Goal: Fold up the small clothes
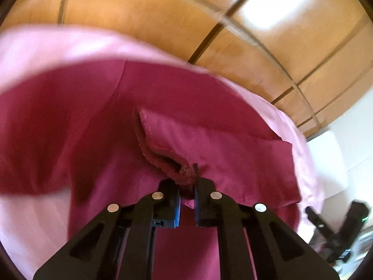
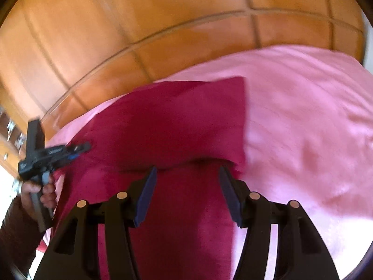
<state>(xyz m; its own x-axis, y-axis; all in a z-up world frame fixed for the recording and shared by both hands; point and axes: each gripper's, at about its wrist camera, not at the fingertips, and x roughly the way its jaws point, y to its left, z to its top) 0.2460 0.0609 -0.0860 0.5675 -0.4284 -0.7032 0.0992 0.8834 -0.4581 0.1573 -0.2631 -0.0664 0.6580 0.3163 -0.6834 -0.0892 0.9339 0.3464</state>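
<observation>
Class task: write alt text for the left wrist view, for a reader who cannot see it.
The left gripper pinches a bunched edge of a dark magenta garment, which is spread over a light pink sheet. Orange-brown wooden panelling fills the background, and the right gripper shows at the lower right edge.

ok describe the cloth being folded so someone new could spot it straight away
Find the pale pink sheet below the orange wooden panels. On it lies the dark magenta garment, its bunched hem pinched in the left tongs. Its deeper, wine-like red sets it apart from the sheet.
</observation>
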